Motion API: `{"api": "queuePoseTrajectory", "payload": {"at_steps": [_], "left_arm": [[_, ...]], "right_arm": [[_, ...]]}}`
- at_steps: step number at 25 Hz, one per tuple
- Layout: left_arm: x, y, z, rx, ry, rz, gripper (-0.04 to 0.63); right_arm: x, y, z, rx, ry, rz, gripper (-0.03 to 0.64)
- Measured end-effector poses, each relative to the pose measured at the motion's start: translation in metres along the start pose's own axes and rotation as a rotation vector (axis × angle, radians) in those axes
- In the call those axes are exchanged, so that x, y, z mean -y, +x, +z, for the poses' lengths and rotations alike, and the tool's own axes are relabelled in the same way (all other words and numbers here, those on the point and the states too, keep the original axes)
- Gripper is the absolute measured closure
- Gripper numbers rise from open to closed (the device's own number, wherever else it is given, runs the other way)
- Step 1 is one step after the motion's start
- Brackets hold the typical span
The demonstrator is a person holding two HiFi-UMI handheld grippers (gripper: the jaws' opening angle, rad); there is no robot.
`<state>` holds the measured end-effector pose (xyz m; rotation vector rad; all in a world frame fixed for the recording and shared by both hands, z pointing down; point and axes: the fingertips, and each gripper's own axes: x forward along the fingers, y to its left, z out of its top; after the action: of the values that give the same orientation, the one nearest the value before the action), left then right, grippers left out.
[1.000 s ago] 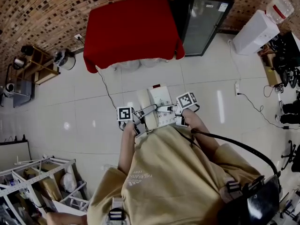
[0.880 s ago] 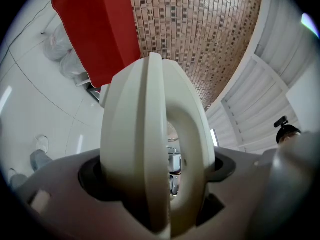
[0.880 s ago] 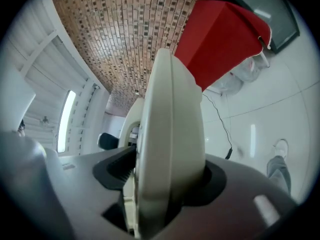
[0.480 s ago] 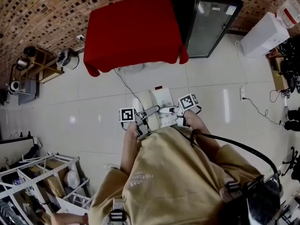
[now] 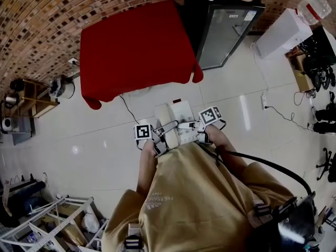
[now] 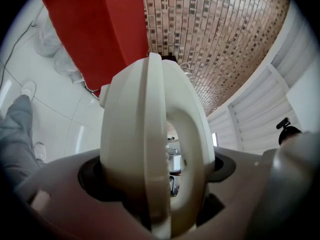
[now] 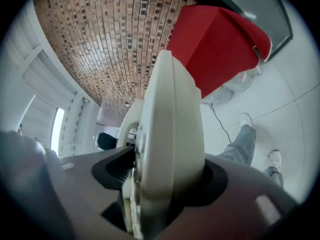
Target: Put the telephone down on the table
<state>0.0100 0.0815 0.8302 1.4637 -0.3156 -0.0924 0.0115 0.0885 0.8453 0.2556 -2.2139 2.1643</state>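
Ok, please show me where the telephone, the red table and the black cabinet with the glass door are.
telephone (image 5: 182,114), head view, on the top of its cream body.
red table (image 5: 134,46), head view, on the middle of its red cloth.
black cabinet (image 5: 224,29), head view, on its glass door.

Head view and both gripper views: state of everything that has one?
left gripper: shut on telephone
right gripper: jaws opening, telephone between them
telephone: carried in the air, not yet set down
table: covered by red cloth
glass-door cabinet: door shut
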Motion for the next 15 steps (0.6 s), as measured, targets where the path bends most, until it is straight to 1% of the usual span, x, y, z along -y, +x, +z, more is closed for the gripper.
{"api": "queuePoseTrajectory", "payload": {"at_steps": [4,8,9,10,12,13,14,15], "left_arm": [[0.030,-0.011,0.058,-0.027,0.014,-0.027,0.148],[0.052,-0.034,0.119,-0.029,-0.002,-0.038,0.149],[0.055,-0.040,0.135,-0.028,0.002,-0.050,0.149],[0.058,-0.046,0.150,-0.030,0.023,-0.076,0.149],[0.060,-0.057,0.185,-0.036,0.133,-0.162,0.149],[0.061,-0.065,0.202,-0.039,0.167,-0.187,0.149],[0.061,-0.075,0.216,-0.042,0.154,-0.183,0.148],[0.062,-0.086,0.228,-0.047,0.118,-0.168,0.149]], "right_arm": [[-0.015,0.023,0.061,0.023,-0.089,-0.040,0.314],[-0.036,0.060,0.116,0.029,-0.106,-0.053,0.314],[-0.039,0.071,0.129,0.027,-0.103,-0.058,0.313],[-0.041,0.082,0.139,0.025,-0.101,-0.061,0.313],[-0.045,0.106,0.160,0.022,-0.102,-0.064,0.313],[-0.048,0.119,0.170,0.023,-0.100,-0.067,0.313],[-0.052,0.133,0.181,0.027,-0.091,-0.072,0.313],[-0.056,0.147,0.190,0.035,-0.069,-0.079,0.313]]}}
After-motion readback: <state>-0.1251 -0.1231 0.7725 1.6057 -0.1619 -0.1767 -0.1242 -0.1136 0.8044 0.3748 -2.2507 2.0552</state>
